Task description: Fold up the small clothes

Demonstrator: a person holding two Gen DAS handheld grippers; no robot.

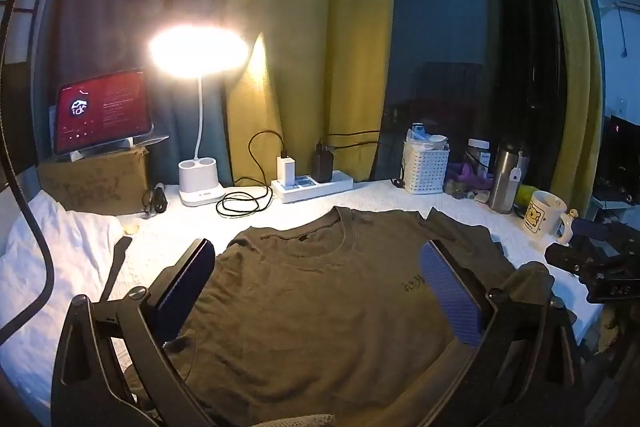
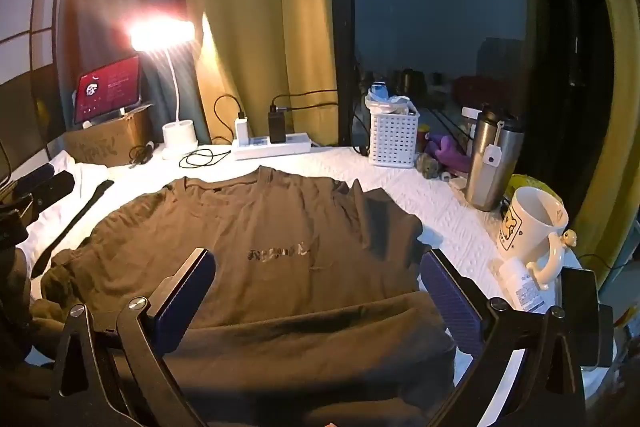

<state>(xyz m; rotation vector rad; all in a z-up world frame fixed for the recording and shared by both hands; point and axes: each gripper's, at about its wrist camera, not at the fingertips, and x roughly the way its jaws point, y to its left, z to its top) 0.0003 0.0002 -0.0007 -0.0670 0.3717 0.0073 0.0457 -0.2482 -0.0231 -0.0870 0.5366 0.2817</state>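
T-shirt (image 1: 320,291) flat on white cloth-covered table (image 1: 400,195), seemingly night-dark window (image 1: 440,27) behind; both claws spread.

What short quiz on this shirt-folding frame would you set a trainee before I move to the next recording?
1. True or false: the olive T-shirt lies spread with its collar toward the desk lamp.
2. What state are both hand-held grippers in? A) open, holding nothing B) shut on a sleeve C) shut on the mug
3. What stands directly beside the steel tumbler, nearer the camera in the right wrist view?

Key
1. True.
2. A: the left hand-held gripper and the right hand-held gripper have their pads wide apart above the shirt, pressing on nothing.
3. The white mug with a cartoon print.
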